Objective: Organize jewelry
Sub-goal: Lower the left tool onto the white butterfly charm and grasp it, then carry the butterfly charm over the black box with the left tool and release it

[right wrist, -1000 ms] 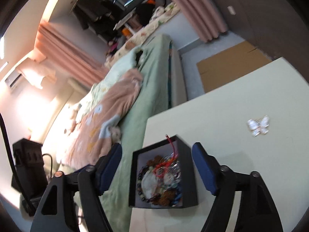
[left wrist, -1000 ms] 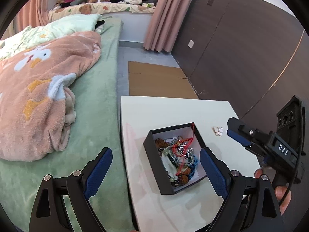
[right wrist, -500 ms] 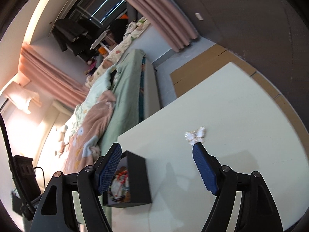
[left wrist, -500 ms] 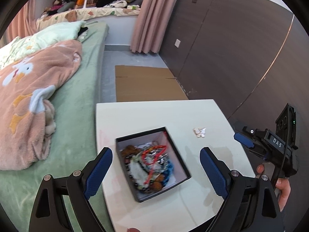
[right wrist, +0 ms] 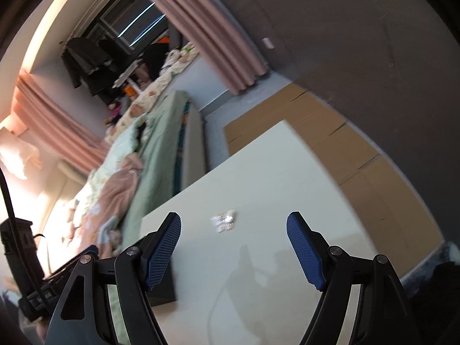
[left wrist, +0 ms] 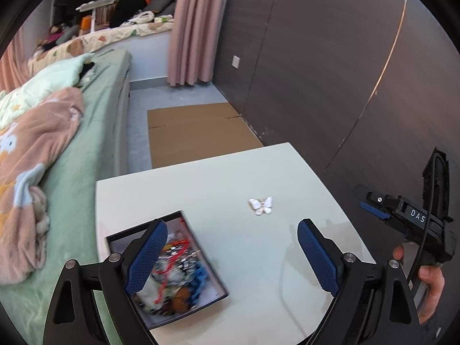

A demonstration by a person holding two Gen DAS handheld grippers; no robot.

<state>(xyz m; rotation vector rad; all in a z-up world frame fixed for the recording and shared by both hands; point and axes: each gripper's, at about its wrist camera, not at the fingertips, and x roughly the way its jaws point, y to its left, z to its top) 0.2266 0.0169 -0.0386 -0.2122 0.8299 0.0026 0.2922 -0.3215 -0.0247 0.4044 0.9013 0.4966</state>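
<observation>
Table (left wrist: 218,189): one butterfly clip (left wrist: 261,206), one black box (left wrist: 184,267) of jewelry; both grippers' fingers spread, empty.

Open black box (left wrist: 218,293) at the desk's (left wrist: 230,178) near-left corner, heaped with tangled beads, red cord and blue pieces, a small white butterfly ornament (left wrist: 261,205) lying flat, apart from the box, toward mid-desk

Both hand-held grippers tilt downward over the desk (left wrist: 230,178). The left hand-held gripper (left wrist: 233,254) has its blue pads spread wide, empty. The right hand-held gripper (right wrist: 233,247) is equally wide and empty, a hand (left wrist: 431,284) gripping its handle.
</observation>
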